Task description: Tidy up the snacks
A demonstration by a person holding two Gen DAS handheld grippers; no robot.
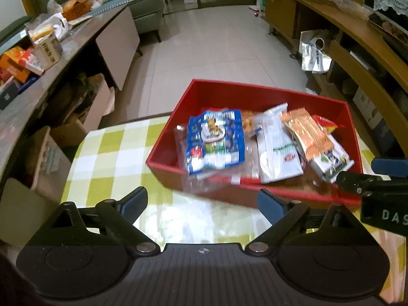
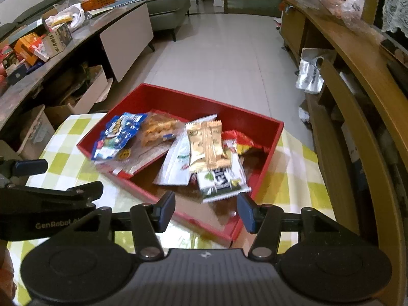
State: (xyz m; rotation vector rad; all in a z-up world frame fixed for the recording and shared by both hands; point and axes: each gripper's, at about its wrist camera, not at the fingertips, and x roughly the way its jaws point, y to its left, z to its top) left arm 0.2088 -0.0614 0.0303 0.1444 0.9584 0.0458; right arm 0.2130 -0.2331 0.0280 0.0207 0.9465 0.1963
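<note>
Here, snack packets (image 1: 278,142) in red box (image 1: 224,94), just beyond both grippers' wide, empty fingers (image 2: 167,204).

I am seeing a green-checked tablecloth (image 1: 102,148) lying across the lower left, a grey sofa (image 2: 170,2) sitting at the upper centre, a cluttered sideboard (image 1: 76,38) running along the left, and a wooden shelf unit (image 2: 357,58) curving down the right.

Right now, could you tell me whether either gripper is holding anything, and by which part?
Nothing is held: the left gripper and right gripper are both open and empty.
</note>
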